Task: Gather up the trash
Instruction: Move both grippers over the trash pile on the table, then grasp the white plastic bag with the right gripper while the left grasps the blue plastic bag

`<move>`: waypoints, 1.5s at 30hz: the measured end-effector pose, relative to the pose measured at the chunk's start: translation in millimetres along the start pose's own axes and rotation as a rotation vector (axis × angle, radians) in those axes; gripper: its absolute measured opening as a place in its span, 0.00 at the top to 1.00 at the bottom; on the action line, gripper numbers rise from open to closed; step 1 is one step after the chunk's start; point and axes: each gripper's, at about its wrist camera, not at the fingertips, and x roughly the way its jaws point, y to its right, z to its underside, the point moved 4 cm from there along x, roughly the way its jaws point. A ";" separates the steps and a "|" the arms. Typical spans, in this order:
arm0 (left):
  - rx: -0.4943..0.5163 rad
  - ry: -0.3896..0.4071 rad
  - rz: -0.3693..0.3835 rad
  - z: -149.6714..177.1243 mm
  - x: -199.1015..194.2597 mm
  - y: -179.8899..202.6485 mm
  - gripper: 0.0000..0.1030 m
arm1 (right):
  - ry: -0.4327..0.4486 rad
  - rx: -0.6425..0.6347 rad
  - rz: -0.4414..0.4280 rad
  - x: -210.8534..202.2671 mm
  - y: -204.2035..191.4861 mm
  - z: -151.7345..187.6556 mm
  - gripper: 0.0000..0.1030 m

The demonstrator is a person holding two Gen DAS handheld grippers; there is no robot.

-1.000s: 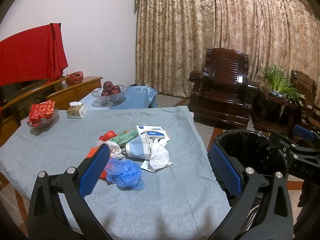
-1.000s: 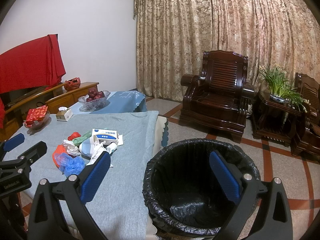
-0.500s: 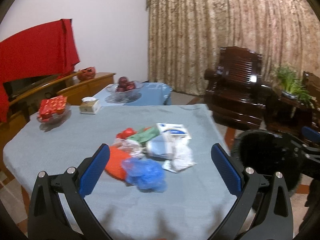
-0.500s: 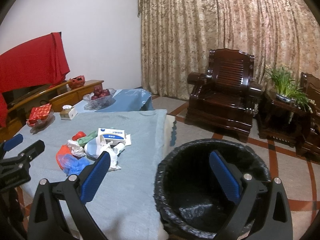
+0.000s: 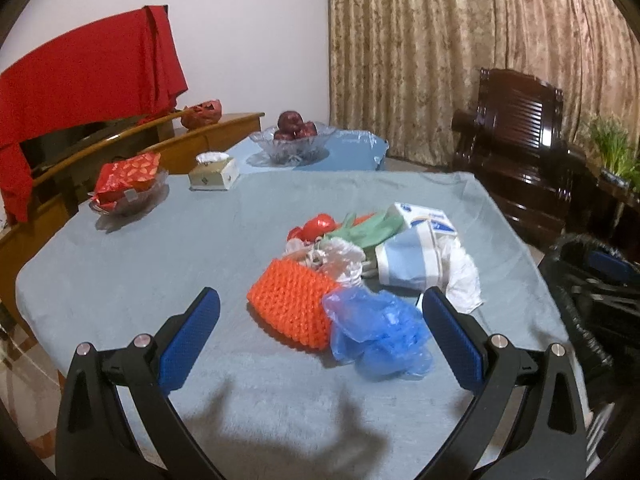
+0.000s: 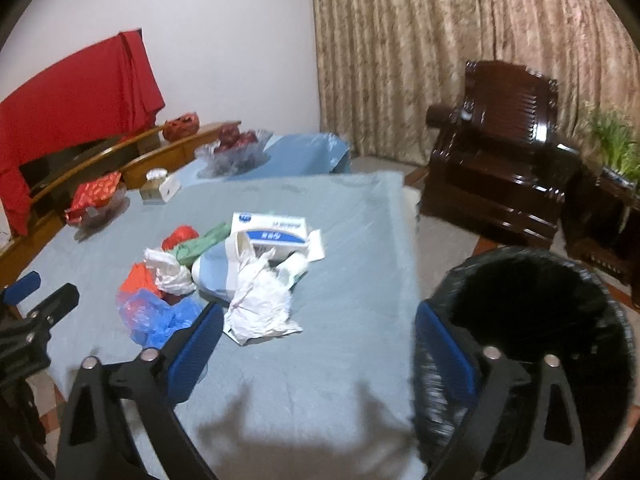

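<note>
Blue-padded, your left gripper (image 5: 320, 320) hangs wide and empty over the grey tablecloth (image 5: 160, 272), just short of the trash pile (image 5: 360, 272). Your right gripper (image 6: 318, 344) is closing with nothing between its jaws, beside the black-lined bin (image 6: 560, 280).

Tabletop (image 5: 168, 256), grey-blue cloth cover.
Trash heap (image 5: 360, 272) centre; tissue box (image 5: 214, 170) at 11 o'clock; glass dish (image 5: 128, 196) at 10 o'clock.
</note>
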 end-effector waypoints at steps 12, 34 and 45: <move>-0.039 -0.036 0.001 4.9 31.9 -14.9 0.05 | -0.140 -0.072 -0.037 85.2 -37.1 14.2 0.24; 0.002 -0.108 0.087 24.4 47.1 29.0 0.20 | -0.189 -0.021 -0.154 58.5 -15.7 27.8 0.88; 0.050 -0.179 0.089 43.2 78.8 61.0 0.49 | -0.180 0.010 -0.115 37.8 12.8 38.2 0.88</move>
